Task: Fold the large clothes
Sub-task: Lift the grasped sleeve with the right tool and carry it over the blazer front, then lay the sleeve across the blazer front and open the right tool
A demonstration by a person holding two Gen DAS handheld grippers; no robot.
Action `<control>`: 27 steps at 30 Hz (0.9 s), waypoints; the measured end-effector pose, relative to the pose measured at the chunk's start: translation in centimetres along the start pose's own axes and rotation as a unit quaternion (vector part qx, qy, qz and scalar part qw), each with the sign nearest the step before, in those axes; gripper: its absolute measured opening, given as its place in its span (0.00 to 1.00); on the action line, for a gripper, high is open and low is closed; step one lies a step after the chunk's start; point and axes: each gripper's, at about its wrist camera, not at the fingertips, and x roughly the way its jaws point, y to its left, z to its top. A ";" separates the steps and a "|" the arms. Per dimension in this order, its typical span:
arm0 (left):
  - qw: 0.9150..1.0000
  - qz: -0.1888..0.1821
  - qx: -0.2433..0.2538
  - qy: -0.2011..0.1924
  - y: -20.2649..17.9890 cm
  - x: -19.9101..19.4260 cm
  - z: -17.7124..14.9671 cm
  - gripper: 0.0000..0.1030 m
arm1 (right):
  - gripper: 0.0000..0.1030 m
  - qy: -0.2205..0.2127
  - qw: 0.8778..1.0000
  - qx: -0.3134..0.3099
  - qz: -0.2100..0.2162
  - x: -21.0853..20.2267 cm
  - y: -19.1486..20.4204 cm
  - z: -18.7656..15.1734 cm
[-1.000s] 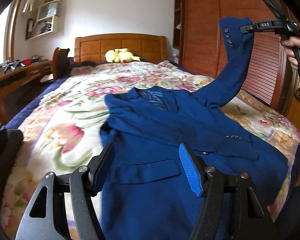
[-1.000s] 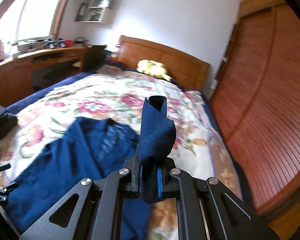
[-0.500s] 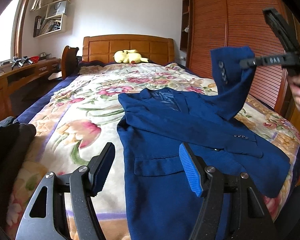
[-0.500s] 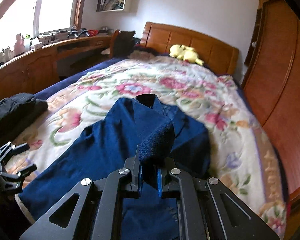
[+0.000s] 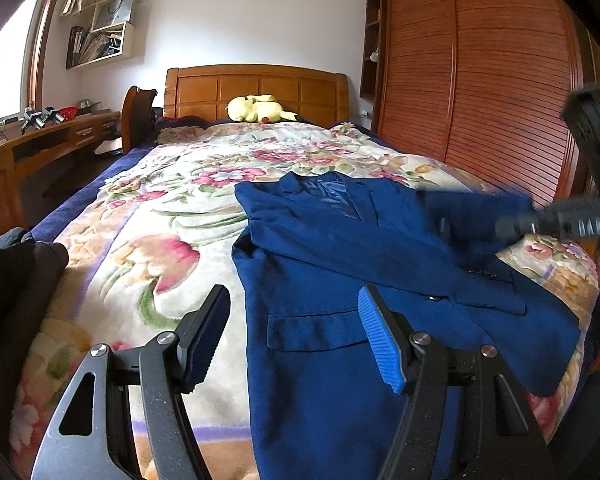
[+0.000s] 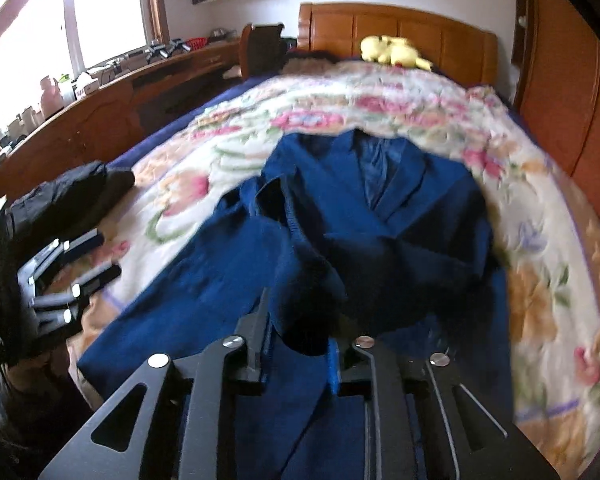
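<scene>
right gripper — fingers clamped on sleeve, lowered onto jacket since a second ago | left gripper — fingers apart, waiting | sleeve fold nearly laid

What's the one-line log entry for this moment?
stage: sleeve fold | right gripper: shut on sleeve, over blue jacket | left gripper: open, empty | surface: floral bedspread

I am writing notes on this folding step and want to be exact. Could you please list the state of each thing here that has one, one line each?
Blue jacket: lying front up on the bed, collar toward the headboard.
Sleeve: carried over the jacket front, cuff between the right gripper's fingers.
Left gripper: open, empty, above the jacket hem.
Right gripper: jaws partly apart, cuff between them; grip unclear.
Dark clothes: piled at the bed's edge.
</scene>
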 end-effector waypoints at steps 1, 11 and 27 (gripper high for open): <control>1.000 0.000 -0.001 0.000 0.0 0.0 0.0 0.66 | 0.27 0.005 1.000 -0.001 0.001 0.0 0.0 -0.4; 1.000 0.003 -0.007 0.003 0.5 0.2 -0.1 0.66 | 0.42 0.024 0.999 -0.042 -0.024 3.0 0.8 -0.1; 0.999 0.029 -0.028 0.012 3.4 0.1 -0.6 0.66 | 0.44 0.104 0.994 -0.037 0.024 17.3 3.6 3.7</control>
